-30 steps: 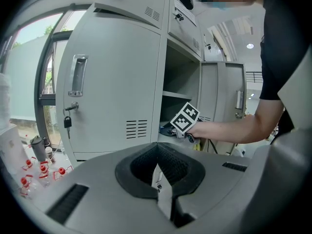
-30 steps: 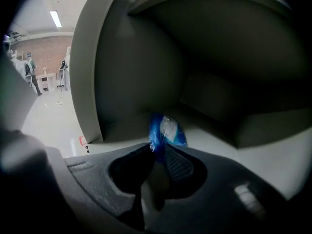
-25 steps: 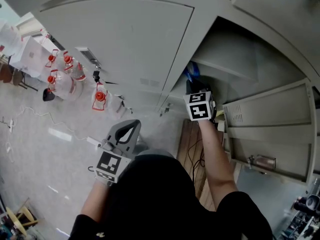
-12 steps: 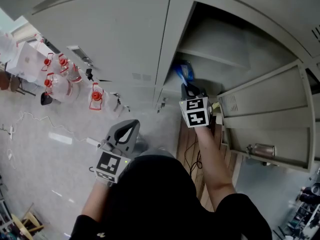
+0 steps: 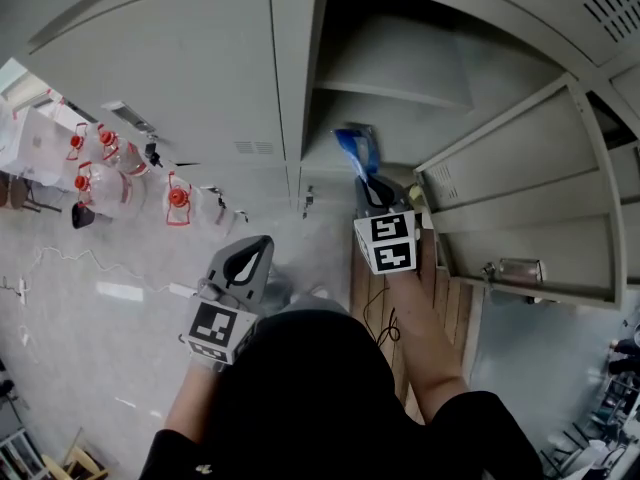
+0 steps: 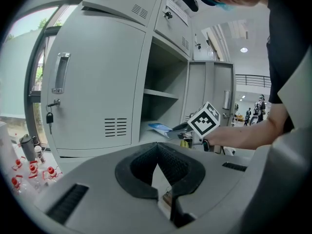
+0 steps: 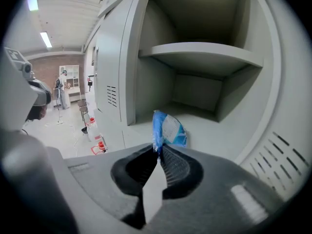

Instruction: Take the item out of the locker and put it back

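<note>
Closest to me is the left gripper (image 5: pixel 258 250), held low in front of my chest and well apart from the locker. Its jaws are pressed together with nothing between them. It points at the closed locker door (image 6: pixel 97 77), which has a handle (image 6: pixel 59 72), a key (image 6: pixel 48 117) hanging from the lock and a block of vent slots (image 6: pixel 115 126).

Further out, my right arm reaches over a brown wooden board (image 5: pixel 372 286) on the floor, with dark cables lying across it. The right gripper (image 5: pixel 368 184) sits at the mouth of the open locker compartment, tilted a little downward. Its jaws are clenched on the near edge of the blue packet (image 7: pixel 167 128), a thin blue and white pouch that sticks out beyond the tips. The packet is over the front of the compartment floor (image 7: pixel 219 130), under the shelf (image 7: pixel 204 50). I cannot tell whether its far end touches that floor.

The compartment's own door (image 5: pixel 520 163) stands swung open to the right of the gripper.

Off to the left, on the pale floor along the locker row, stand several clear water jugs (image 5: pixel 92 173) with red caps. In the right gripper view, a person stands far down the room, beside a white shelving unit.
</note>
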Tool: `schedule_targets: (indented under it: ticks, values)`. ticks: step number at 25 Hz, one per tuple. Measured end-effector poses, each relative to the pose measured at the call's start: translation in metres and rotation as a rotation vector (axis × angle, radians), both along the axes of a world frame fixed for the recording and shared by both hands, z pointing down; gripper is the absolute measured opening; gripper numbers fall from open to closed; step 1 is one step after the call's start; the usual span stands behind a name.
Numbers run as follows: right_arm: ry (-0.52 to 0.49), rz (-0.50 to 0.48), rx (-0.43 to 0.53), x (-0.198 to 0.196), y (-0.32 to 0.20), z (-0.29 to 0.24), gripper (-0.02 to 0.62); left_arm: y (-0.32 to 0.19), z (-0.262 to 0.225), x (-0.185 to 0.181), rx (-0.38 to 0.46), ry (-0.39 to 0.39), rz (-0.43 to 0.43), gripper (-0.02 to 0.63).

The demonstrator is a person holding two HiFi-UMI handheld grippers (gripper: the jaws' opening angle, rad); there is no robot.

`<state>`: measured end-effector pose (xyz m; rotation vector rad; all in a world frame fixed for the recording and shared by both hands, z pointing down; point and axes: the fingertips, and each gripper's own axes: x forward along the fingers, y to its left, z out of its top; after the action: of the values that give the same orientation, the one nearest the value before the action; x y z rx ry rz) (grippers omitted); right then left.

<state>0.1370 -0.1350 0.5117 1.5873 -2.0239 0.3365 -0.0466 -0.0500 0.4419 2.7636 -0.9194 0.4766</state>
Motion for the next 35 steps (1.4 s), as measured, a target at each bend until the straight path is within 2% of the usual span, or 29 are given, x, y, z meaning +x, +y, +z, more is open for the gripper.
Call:
schedule_targets:
  ticks: [5,15,25,30,35]
  values:
    - [-0.024,0.026,0.039,0.006,0.029,-0.023,0.018,-0.003,-0.004,0.011,0.003,0.019,0.017,0.009]
    - [-0.089,0.03,0.113,0.004,0.086,-0.074,0.018,-0.002,-0.017,0.04,0.024,0.044,0.118,0.009]
    - [-0.136,0.084,0.229,0.008,0.124,-0.139,0.018,-0.002,-0.045,0.06,0.061,0.088,0.209,0.009]
    - [-0.133,0.127,0.289,0.009,0.137,-0.163,0.018,0.0,-0.058,0.067,0.005,0.101,0.25,0.009]
    - [-0.124,0.182,0.329,0.014,0.148,-0.184,0.018,-0.01,-0.062,0.067,0.091,0.11,0.319,0.009]
